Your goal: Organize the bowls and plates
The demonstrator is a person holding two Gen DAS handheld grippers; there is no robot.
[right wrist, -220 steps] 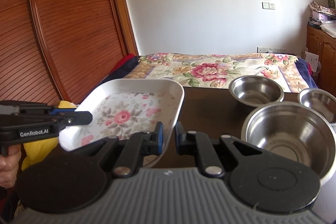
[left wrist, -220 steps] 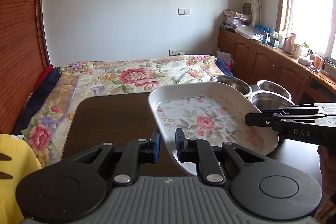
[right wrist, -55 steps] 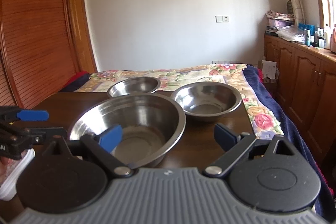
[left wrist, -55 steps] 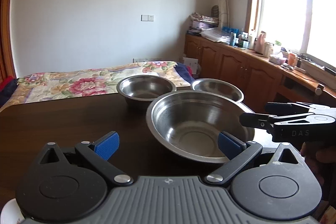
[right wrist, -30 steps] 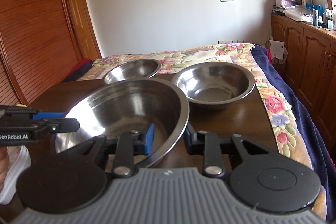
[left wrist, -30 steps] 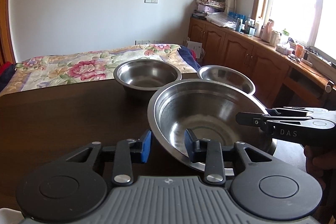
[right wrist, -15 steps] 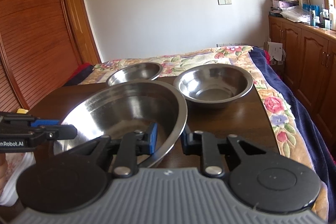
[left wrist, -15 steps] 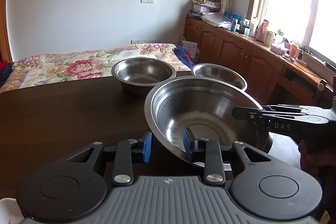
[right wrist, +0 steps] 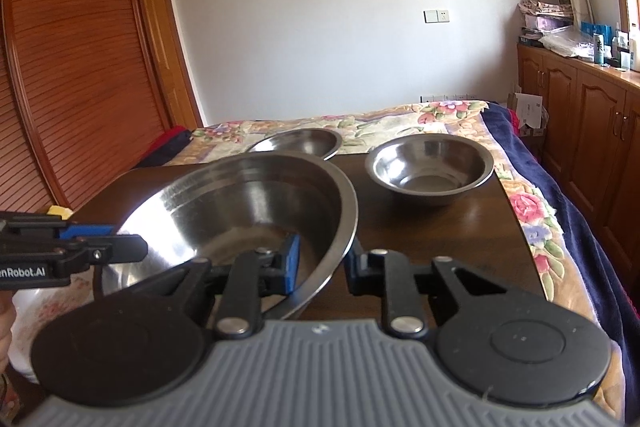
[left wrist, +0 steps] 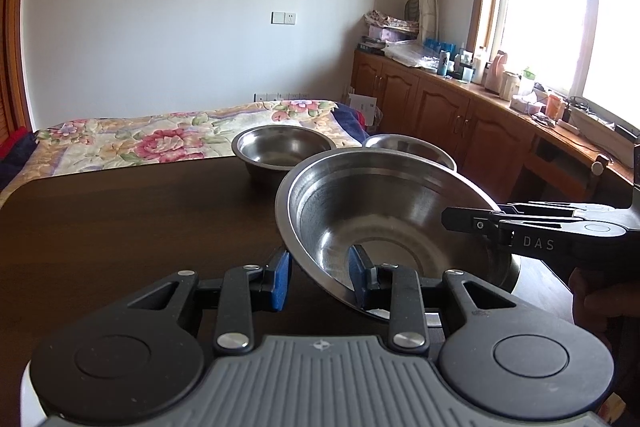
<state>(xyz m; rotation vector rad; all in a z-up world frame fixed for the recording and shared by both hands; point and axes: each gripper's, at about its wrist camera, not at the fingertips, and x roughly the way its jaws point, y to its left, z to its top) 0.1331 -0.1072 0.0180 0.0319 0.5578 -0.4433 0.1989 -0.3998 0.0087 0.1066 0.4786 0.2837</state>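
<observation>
A large steel bowl [left wrist: 384, 211] [right wrist: 248, 203] hangs tilted above the dark wooden table [left wrist: 120, 227] [right wrist: 440, 239]. My left gripper [left wrist: 318, 277] is shut on its near left rim. On the opposite rim my right gripper [right wrist: 322, 261] is shut too, and it shows from the side in the left wrist view [left wrist: 460, 221]. Two smaller steel bowls stand on the far part of the table, one [left wrist: 280, 151] [right wrist: 304, 143] further left than the other [left wrist: 412, 147] [right wrist: 430, 167]. A white floral plate [right wrist: 52, 303] lies low at the left under the big bowl.
A bed with a floral cover [left wrist: 160, 139] [right wrist: 400, 119] lies beyond the table's far edge. Wooden cabinets [left wrist: 460, 115] topped with bottles and clutter run along the right wall under a window. A slatted wooden door [right wrist: 80, 67] stands at the left. A hand [left wrist: 600, 299] holds the right gripper.
The floral plate was carried earlier and now lies at the left. Both grippers went from open to shut on the large bowl's rim, and it has lifted and tilted over the last second.
</observation>
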